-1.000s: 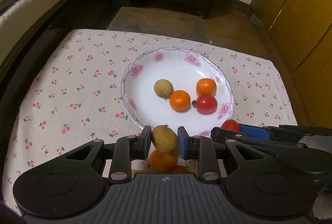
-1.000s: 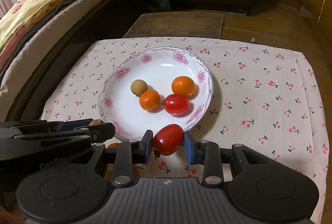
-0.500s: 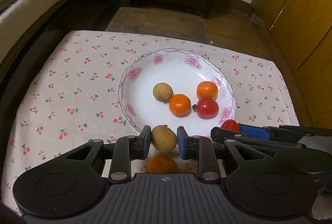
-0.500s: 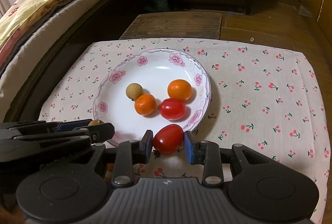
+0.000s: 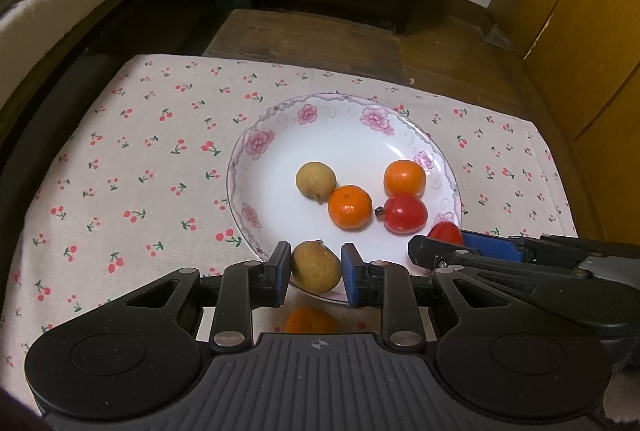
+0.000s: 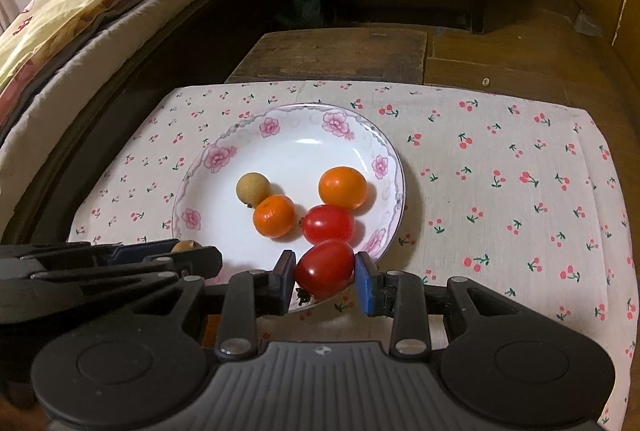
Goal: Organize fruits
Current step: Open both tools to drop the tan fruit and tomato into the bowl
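Cherry-print cloth [image 5: 152, 167] covers the table [image 5: 304, 35]; the flowered plate [image 5: 256, 151] sits ahead of the tongs, one orange fruit [image 5: 310, 321] beneath them.

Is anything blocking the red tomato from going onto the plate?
Nothing visible does. The right gripper holds the red tomato at the plate's near rim, another tomato just beyond.

The left gripper [image 5: 316, 277] has a black plastic body with a ribbed grey plate carrying a small compass-like mark. Two round black discs sit at its sides. Black link arms with silver screws lead to fingers with blue pads [image 5: 351, 279]. The right gripper [image 6: 325, 281] has the same build and colours.
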